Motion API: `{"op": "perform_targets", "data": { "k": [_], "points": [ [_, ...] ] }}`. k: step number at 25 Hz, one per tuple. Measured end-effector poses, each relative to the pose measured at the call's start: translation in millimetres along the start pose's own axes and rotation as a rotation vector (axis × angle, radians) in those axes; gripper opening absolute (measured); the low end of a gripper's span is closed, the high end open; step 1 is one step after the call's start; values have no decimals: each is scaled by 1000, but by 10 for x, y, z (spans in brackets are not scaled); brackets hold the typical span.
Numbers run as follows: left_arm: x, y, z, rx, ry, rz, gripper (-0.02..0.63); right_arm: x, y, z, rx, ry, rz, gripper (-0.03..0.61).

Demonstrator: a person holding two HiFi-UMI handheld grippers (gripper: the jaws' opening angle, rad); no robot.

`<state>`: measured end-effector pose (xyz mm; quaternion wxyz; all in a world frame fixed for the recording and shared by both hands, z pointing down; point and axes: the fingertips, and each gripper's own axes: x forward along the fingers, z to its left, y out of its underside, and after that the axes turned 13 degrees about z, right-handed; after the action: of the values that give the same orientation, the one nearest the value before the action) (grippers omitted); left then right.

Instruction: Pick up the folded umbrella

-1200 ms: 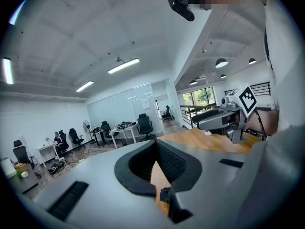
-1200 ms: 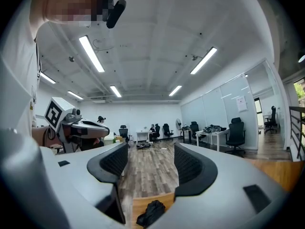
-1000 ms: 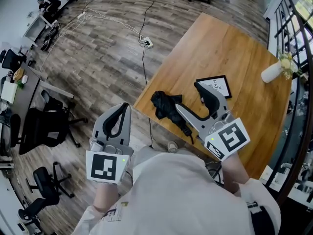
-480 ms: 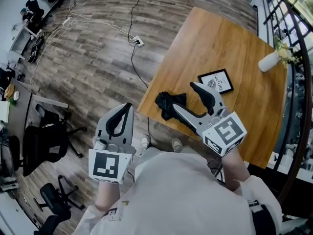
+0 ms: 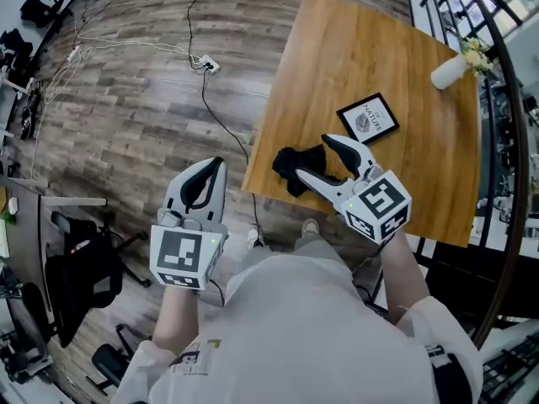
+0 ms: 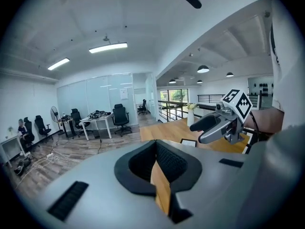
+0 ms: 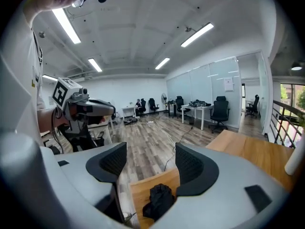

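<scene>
The folded black umbrella (image 5: 296, 163) lies crumpled near the wooden table's (image 5: 362, 49) near-left edge. My right gripper (image 5: 312, 156) hovers open just right of it, one jaw on either side of its near end, with no contact that I can see. In the right gripper view the umbrella (image 7: 159, 199) shows low between the open jaws (image 7: 150, 160), on the table corner. My left gripper (image 5: 212, 167) hangs over the floor left of the table, jaws shut on nothing.
A black-framed picture (image 5: 368, 117) lies mid-table and a white vase (image 5: 445, 72) with flowers stands at the far right edge. A dark railing (image 5: 505, 141) runs beyond the table. A power strip and cables (image 5: 205, 63) lie on the wood floor; office chairs (image 5: 80, 268) stand left.
The right gripper has closed in on the umbrella, its open jaws now reaching over the umbrella's near end. The left gripper keeps its place over the floor, still shut.
</scene>
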<state>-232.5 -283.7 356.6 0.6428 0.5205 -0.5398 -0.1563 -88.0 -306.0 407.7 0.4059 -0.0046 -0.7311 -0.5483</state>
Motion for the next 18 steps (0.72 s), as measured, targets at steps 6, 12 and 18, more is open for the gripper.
{"op": "perform_targets", "data": {
  "k": [6,12,18],
  "points": [
    [410,436,-73,24,129,108,17,481,600,-8,85,5,149,331],
    [797,859,-227,31,207,222,17,739,1094,1,118,2,262,333],
    [1084,1324,-449,-13,272,342,17,1006,1666,-87,113,0,409,344]
  ]
}}
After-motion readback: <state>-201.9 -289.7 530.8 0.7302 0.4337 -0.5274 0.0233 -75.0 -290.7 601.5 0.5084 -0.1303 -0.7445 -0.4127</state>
